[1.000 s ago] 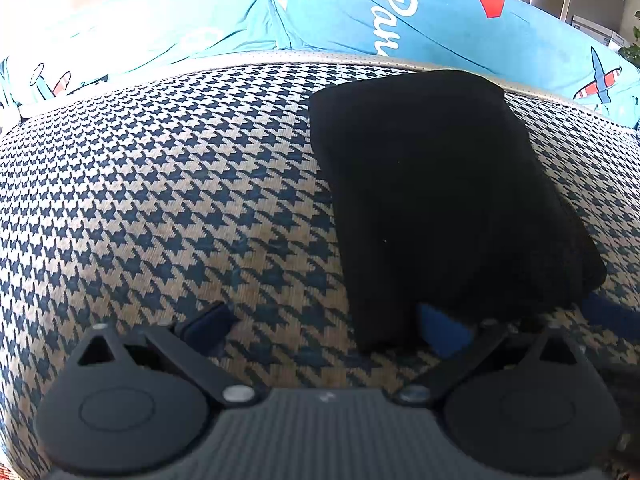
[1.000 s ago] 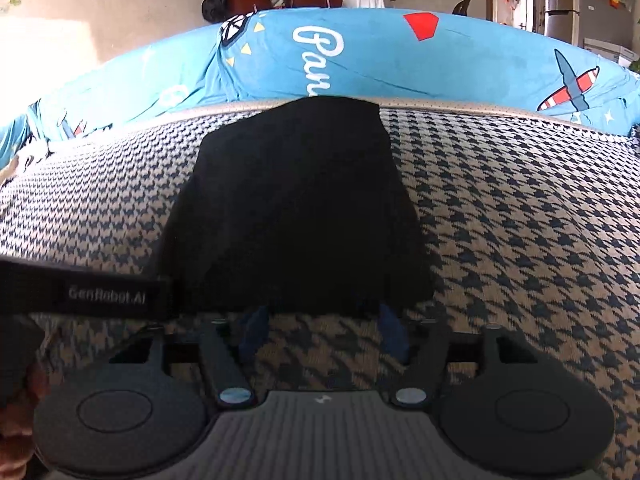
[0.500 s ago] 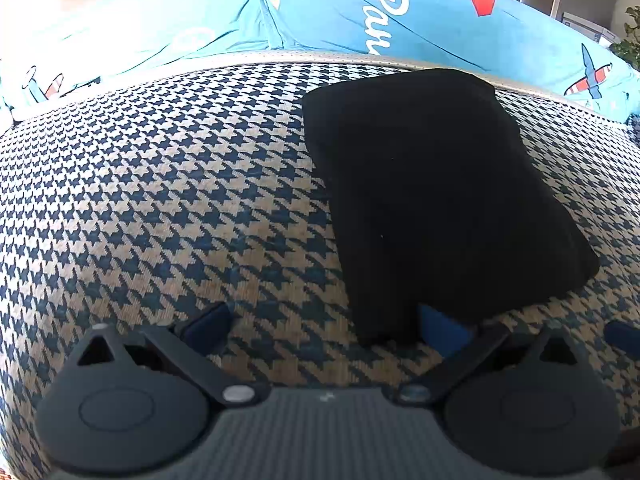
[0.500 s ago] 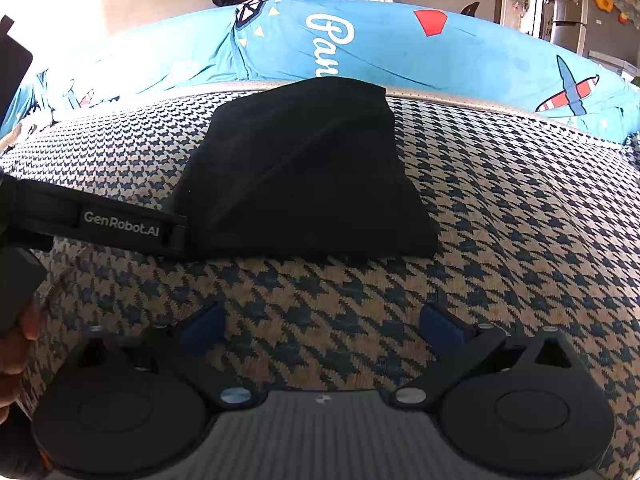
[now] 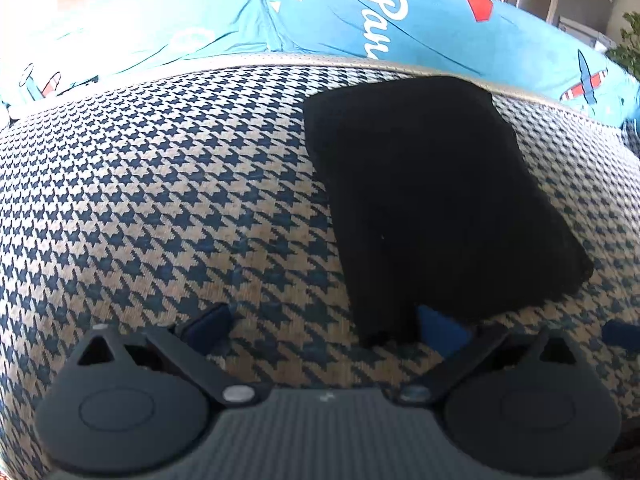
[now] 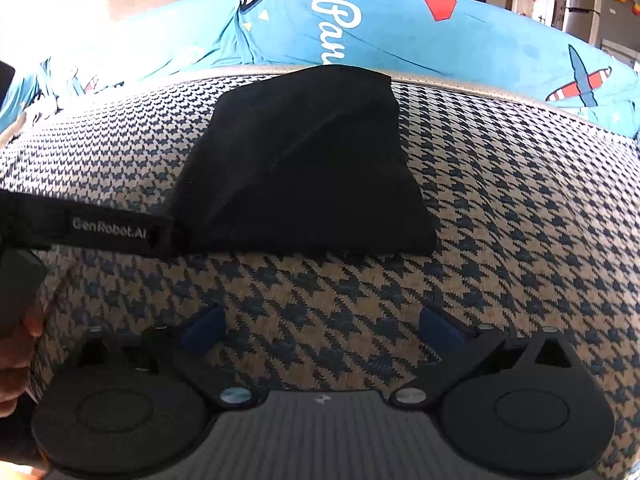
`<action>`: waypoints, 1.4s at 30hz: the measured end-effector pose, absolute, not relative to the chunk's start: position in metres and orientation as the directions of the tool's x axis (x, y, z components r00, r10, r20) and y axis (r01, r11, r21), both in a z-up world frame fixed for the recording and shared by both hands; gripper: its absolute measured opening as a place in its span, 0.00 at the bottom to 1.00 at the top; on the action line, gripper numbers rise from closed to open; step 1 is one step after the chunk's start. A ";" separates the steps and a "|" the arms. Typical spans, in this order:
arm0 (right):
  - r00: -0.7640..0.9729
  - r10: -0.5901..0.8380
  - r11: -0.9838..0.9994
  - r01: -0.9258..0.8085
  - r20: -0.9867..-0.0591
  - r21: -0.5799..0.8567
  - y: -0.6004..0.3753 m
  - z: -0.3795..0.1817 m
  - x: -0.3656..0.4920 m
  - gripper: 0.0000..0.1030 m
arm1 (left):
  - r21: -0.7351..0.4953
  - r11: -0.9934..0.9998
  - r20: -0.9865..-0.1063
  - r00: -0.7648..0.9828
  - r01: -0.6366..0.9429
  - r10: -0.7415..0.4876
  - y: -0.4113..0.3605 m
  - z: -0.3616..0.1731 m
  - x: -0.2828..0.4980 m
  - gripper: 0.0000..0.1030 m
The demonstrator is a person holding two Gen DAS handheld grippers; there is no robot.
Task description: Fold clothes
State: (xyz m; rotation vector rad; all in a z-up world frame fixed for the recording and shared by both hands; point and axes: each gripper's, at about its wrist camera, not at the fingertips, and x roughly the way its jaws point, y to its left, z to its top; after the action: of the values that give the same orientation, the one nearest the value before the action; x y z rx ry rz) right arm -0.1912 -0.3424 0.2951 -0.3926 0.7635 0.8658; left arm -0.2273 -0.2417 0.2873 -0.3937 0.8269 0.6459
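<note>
Clothes here meant one black garment [image 5: 432,200], already folded into a thick rectangle and lying on the houndstooth cover [image 5: 160,200], its far end near the blue printed bedding [image 5: 320,12] behind. Your left gripper [image 5: 328,324] was spread wide and held nothing, with its right finger [image 5: 440,326] just under the garment's near corner; the bundle ran away from you, ahead and to the right. Your right gripper [image 6: 320,326] was also apart and empty, sitting well short of the near edge [image 6: 320,250], so your left was the nearer one. Only your right view showed the other tool's black strap [image 6: 92,228] crossing beside the garment's left corner.
</note>
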 end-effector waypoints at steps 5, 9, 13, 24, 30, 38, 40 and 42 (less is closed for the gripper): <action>0.342 0.585 0.568 -0.820 -0.736 0.071 -0.345 0.297 -0.176 1.00 | -0.140 0.717 -0.783 0.520 -0.683 0.342 -0.225 0.291 -0.229 1.00; 0.290 0.596 0.528 -0.844 -0.749 0.093 -0.339 0.297 -0.161 1.00 | -0.133 0.729 -0.791 0.515 -0.671 0.330 -0.216 0.291 -0.226 1.00; 0.235 0.607 0.483 -0.868 -0.759 0.117 -0.335 0.297 -0.148 1.00 | -0.134 0.744 -0.795 0.519 -0.655 0.314 -0.207 0.292 -0.222 1.00; 0.160 0.664 0.418 -0.890 -0.730 0.185 -0.339 0.296 -0.137 1.00 | -0.138 0.783 -0.801 0.533 -0.606 0.271 -0.180 0.291 -0.204 1.00; 0.144 0.685 0.397 -0.896 -0.714 0.199 -0.339 0.295 -0.133 1.00 | -0.127 0.790 -0.799 0.534 -0.600 0.277 -0.166 0.289 -0.195 1.00; 0.138 0.710 0.390 -0.893 -0.690 0.222 -0.345 0.294 -0.132 1.00 | -0.159 0.787 -0.788 0.557 -0.596 0.262 -0.152 0.291 -0.182 1.00; 0.133 0.718 0.393 -0.888 -0.683 0.239 -0.347 0.294 -0.130 1.00 | -0.172 0.787 -0.785 0.565 -0.593 0.253 -0.149 0.292 -0.179 1.00; 0.128 0.725 0.396 -0.881 -0.676 0.259 -0.350 0.294 -0.129 1.00 | -0.193 0.787 -0.781 0.578 -0.586 0.239 -0.144 0.293 -0.175 1.00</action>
State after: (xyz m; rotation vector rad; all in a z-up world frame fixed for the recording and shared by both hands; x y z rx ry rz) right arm -0.1288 -0.3499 0.2939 -0.2236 0.8336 1.1824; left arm -0.1753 -0.1442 0.2926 -0.4648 0.8229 0.5032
